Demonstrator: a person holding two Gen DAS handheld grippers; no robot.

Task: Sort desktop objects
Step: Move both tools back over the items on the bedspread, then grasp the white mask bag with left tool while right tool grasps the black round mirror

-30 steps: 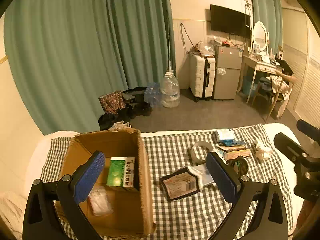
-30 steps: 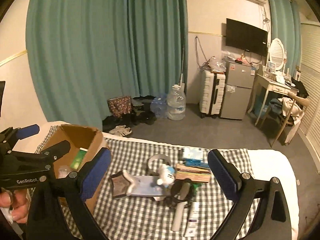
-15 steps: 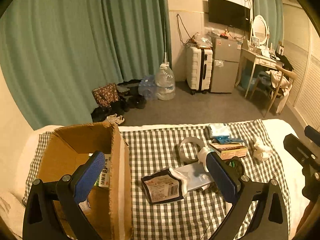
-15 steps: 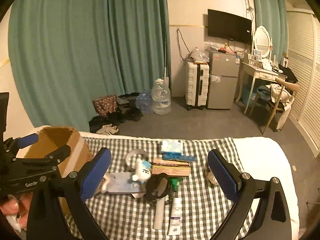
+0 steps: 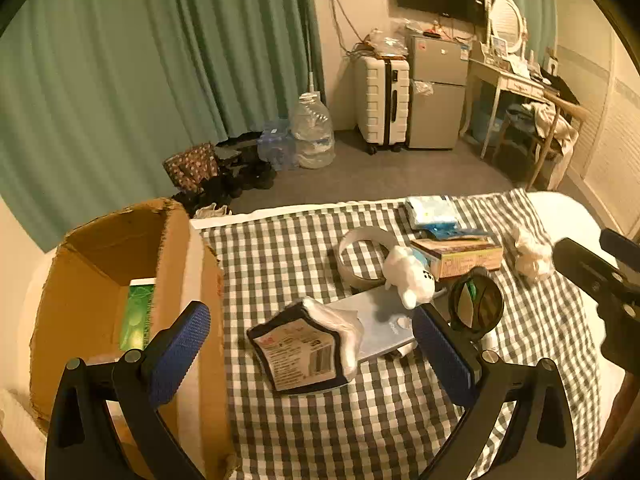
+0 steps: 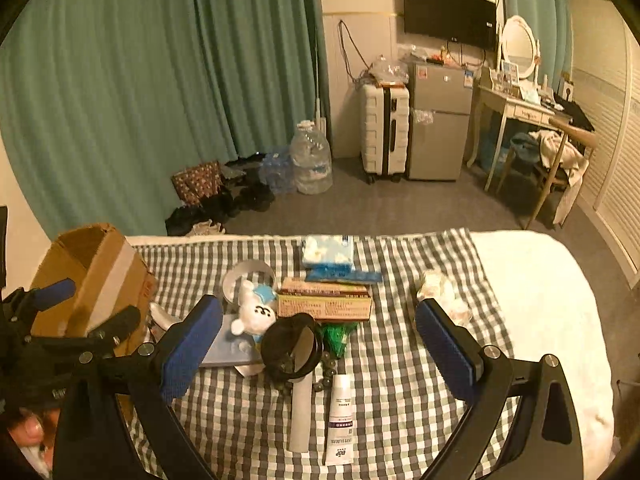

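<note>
Left wrist: corrugated cardboard box (image 5: 120, 280), crinkled black pouch (image 5: 300, 354).

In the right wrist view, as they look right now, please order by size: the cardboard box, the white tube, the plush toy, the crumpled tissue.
1. cardboard box, largest.
2. white tube, though it lies nearer the camera.
3. plush toy and crumpled tissue look alike; I would not rank them.

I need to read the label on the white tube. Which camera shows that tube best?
The right wrist view: the white tube lies whole on the checked cloth, label facing up, between the open fingers. The left wrist view does not show it.
</note>
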